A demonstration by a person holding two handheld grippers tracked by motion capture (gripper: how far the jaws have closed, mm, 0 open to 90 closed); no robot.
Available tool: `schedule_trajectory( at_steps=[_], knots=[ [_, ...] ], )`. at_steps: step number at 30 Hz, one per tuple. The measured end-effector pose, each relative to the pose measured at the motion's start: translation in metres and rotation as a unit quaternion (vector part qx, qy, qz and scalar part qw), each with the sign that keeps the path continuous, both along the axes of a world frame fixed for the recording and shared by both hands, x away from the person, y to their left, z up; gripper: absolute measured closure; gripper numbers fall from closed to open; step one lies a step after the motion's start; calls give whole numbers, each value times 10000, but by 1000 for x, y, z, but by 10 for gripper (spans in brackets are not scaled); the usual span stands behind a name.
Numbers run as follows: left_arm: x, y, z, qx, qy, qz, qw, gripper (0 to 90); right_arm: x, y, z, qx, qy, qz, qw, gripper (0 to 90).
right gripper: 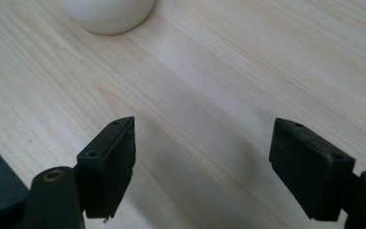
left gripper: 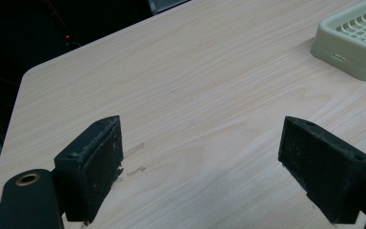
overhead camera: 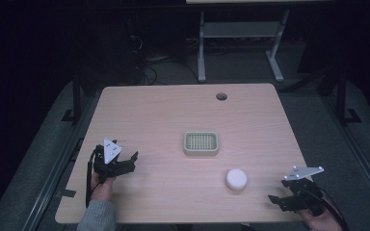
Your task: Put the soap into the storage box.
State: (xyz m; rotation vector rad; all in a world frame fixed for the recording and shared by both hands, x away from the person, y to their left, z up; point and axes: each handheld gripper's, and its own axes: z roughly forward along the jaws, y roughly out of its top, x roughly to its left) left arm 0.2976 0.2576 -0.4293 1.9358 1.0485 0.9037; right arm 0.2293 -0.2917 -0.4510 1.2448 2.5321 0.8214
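A pale green slotted tray [overhead camera: 201, 143] lies near the middle of the wooden table [overhead camera: 173, 110]; its corner [left gripper: 357, 43] shows in the left gripper view. A round white object [overhead camera: 236, 178] sits to the tray's front right, and its lower edge [right gripper: 107, 14] appears at the top of the right gripper view. My left gripper [overhead camera: 127, 161] [left gripper: 200, 167] hovers at the front left, open, with bare wood between its jaws. At the front right corner my right gripper [overhead camera: 278, 199] [right gripper: 202, 167] is open too, holding nothing, a short way from the white object.
A round cable hole [overhead camera: 221, 96] sits near the table's far edge. Beyond the table stands a grey desk frame [overhead camera: 241, 33] and loose cables [overhead camera: 144, 67] on a dark floor. The table's front edge lies just under both hands.
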Motion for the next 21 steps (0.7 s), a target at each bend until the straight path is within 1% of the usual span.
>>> schedule_trajectory(
  at_steps=[3,9,10,11,16,17,21],
  knots=[
    [-1,0,0,29,1,-20,10000,148,0,1,0,2,34,19,10000,231],
    [-1,1,1,-20,-25,-31,10000,148,1,7,2,-55,28,32,10000,227],
    [-1,1,1,-64,-5,-16,10000,149,2,8,2,-61,-1,75,10000,220],
    [-1,1,1,-82,-31,-6,10000,148,2,10,3,-56,26,79,9999,216],
    [-1,2,1,-43,-19,-8,10000,148,5,15,4,-124,51,164,9998,212],
    [-1,2,1,-46,-20,-1,10000,148,6,18,4,-117,135,174,9997,200],
    [0,3,1,-65,-15,18,10000,149,8,21,6,-156,165,218,9995,196]
  ],
)
